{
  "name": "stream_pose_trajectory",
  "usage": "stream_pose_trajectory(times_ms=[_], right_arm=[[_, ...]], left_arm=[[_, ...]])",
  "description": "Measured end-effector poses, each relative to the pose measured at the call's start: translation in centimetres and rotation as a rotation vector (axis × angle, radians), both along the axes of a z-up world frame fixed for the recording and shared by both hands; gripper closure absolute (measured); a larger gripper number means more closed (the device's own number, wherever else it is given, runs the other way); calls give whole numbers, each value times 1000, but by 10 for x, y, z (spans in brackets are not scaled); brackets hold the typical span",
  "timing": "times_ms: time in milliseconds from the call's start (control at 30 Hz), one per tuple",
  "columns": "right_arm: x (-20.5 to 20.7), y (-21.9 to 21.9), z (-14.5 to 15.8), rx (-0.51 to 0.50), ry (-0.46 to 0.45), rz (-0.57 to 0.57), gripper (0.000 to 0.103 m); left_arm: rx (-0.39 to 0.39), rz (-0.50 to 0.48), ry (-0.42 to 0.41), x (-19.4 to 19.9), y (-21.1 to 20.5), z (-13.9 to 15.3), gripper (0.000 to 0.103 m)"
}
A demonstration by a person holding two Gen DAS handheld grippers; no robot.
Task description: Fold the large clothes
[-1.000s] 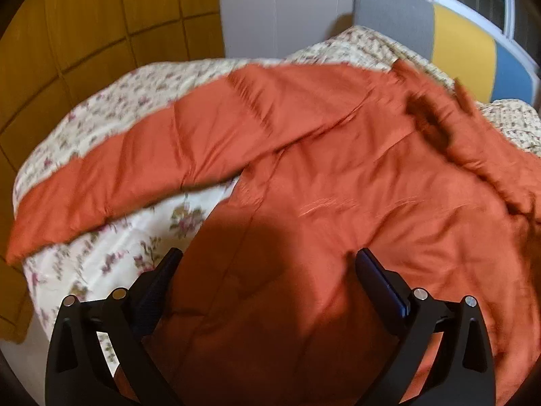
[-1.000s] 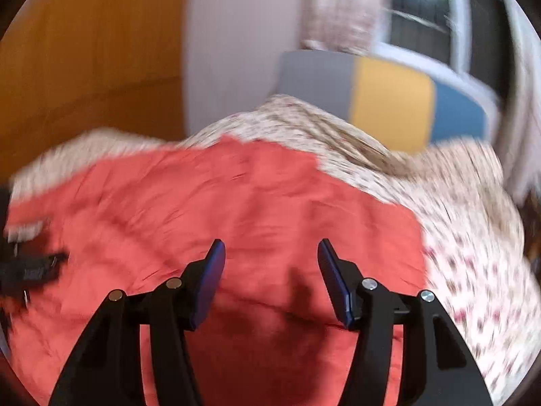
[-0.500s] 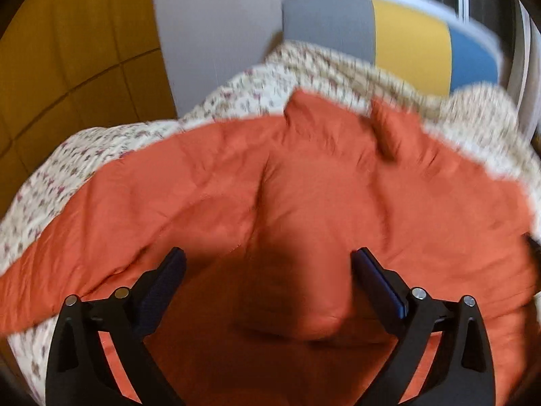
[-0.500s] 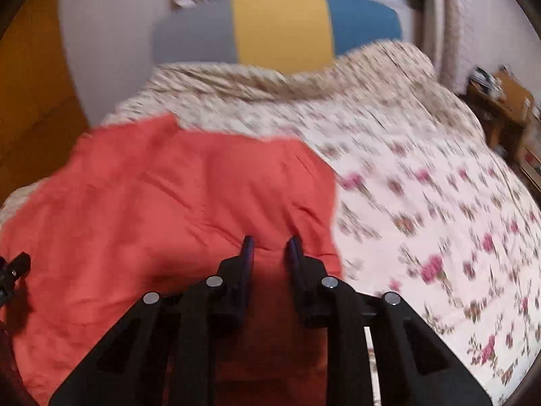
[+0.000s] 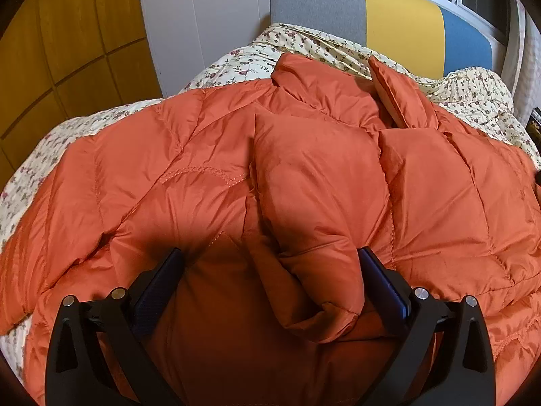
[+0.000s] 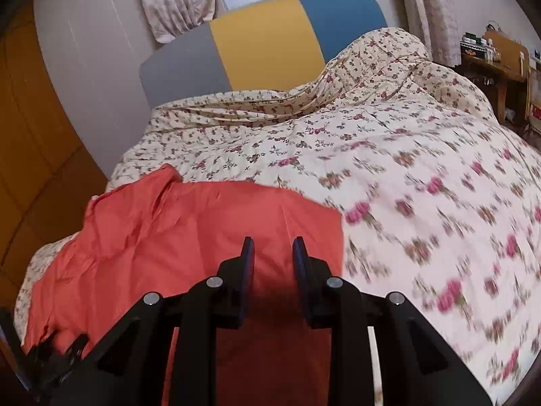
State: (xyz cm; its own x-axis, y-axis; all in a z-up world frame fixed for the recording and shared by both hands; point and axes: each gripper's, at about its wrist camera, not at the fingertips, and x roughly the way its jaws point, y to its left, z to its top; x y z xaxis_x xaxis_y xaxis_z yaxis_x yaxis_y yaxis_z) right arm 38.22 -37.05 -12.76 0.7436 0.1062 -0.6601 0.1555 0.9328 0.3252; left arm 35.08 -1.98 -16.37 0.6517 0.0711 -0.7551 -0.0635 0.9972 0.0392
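An orange quilted puffer jacket (image 5: 304,182) lies spread on the bed, one sleeve folded across its middle, collar toward the headboard. My left gripper (image 5: 270,274) is wide open just above the jacket's lower part, the folded sleeve's end between its fingers without contact that I can see. In the right wrist view the jacket (image 6: 189,223) fills the lower left. My right gripper (image 6: 273,253) hovers over the jacket's right edge with its fingers close together, a narrow gap left, nothing between them.
A floral quilt (image 6: 405,176) covers the bed, bunched near the grey, yellow and blue headboard (image 6: 267,44). Yellow wardrobe panels (image 5: 67,50) stand at the left. A wooden desk with clutter (image 6: 497,64) is at the far right. The other gripper (image 6: 50,355) shows at the lower left.
The left gripper moved in over the jacket's middle and stays wide open. The right gripper narrowed from wide open to nearly shut and swung right toward the jacket's edge.
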Motion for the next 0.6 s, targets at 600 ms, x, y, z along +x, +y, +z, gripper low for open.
stream_pose_trajectory(times_ms=[600], right_arm=[[-43, -9, -16, -5, 0, -21, 70]], left_arm=[[-10, -3, 0, 1, -1, -5, 3]])
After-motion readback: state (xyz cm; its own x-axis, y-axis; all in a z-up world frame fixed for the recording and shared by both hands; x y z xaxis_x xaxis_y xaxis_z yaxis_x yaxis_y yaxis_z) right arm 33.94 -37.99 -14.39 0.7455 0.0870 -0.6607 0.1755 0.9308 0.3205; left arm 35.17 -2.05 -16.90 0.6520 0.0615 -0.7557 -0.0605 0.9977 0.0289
